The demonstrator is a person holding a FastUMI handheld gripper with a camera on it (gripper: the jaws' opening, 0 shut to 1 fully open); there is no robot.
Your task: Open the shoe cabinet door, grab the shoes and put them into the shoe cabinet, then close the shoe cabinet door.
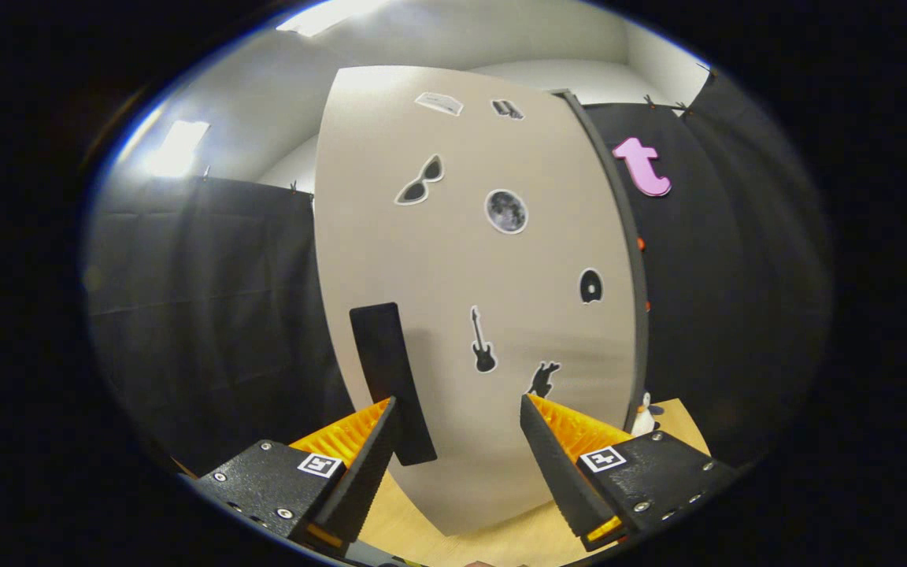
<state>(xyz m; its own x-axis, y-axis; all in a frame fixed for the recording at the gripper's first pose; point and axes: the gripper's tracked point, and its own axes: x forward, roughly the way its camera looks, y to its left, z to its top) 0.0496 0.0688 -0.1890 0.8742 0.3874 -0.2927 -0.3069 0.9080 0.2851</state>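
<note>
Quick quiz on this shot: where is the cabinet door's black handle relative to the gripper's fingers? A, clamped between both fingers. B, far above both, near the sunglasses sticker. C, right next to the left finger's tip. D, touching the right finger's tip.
C: the black handle runs down the cabinet door to the left finger's tip, while the gripper stands open.

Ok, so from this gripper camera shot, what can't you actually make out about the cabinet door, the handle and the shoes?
- Inside of the shoe cabinet: the door faces the gripper view and screens it.
- Dark handle: its lower end sits behind one finger of the open gripper, so contact cannot be told.
- Small white object past the door's edge: too small, partly cut by the other finger.
- Topmost stickers: too small and distorted.
</note>
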